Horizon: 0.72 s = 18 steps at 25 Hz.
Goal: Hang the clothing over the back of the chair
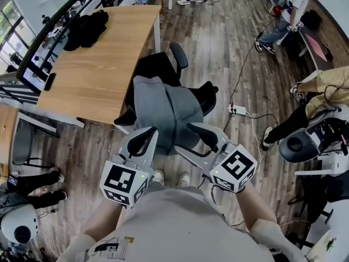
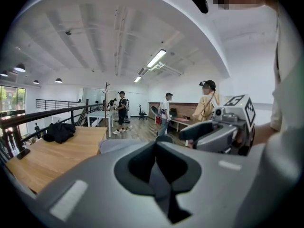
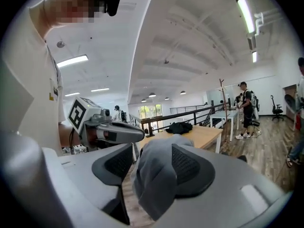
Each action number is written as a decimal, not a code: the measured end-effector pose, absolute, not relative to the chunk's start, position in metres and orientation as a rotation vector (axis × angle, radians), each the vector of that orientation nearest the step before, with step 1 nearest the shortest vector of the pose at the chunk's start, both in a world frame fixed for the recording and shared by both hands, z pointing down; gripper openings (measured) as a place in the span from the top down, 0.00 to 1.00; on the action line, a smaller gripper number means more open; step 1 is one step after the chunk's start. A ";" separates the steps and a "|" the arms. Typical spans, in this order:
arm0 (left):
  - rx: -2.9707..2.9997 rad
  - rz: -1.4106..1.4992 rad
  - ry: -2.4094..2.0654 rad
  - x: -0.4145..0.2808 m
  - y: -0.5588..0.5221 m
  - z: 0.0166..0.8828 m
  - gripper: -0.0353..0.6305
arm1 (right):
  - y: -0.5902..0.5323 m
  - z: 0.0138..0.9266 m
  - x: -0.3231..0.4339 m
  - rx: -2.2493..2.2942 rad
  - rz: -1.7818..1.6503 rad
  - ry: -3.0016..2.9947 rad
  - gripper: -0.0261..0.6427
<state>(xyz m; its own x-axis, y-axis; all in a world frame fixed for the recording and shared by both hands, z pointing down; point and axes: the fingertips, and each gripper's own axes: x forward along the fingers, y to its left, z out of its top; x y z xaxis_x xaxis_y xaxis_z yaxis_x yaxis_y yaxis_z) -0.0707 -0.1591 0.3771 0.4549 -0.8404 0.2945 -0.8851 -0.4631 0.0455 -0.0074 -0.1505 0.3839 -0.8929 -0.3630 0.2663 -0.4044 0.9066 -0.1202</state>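
Looking down from the head view, the grey clothing lies draped over the back of a black office chair, which stands just in front of the person. It covers the backrest and hangs down the near side. The left gripper meets the clothing's near left edge and the right gripper its near right edge. Both are held out side by side. Far and to the left stands a wooden table with a black garment heaped on its far end. A white power strip lies on the plank floor to the right of the chair.

Along the left gripper's own view, its jaws are clenched on a thin grey fold of the clothing, a narrow strip of cloth running between the black pads. The rest of the clothing bulges just beyond the jaw tips. The table with the black garment shows far to the left.

Along the right gripper's view, its jaws stand apart with a thick bunch of the clothing between them. The cloth lies against the right-hand pad. A gap shows between it and the left-hand pad, so nothing is pinched.
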 end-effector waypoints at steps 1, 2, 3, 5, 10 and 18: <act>2.522 0.340 -1.509 -0.070 -0.160 0.372 0.94 | -0.154 0.377 -0.007 0.605 0.249 -2.849 0.57; 2.533 0.336 -1.511 -0.069 -0.161 0.367 0.94 | -0.157 0.371 -0.006 0.624 0.249 -2.864 0.58; 2.543 0.329 -1.514 -0.068 -0.162 0.362 0.94 | -0.160 0.365 -0.006 0.638 0.244 -2.878 0.58; 2.568 0.309 -1.526 -0.067 -0.164 0.347 0.94 | -0.164 0.354 -0.007 0.666 0.217 -2.901 0.60; 2.666 0.265 -1.559 -0.062 -0.165 0.306 0.94 | -0.171 0.320 -0.003 0.746 0.160 -2.962 0.64; 2.748 0.196 -1.568 -0.054 -0.166 0.271 0.94 | -0.180 0.283 0.013 0.955 0.146 -3.050 0.74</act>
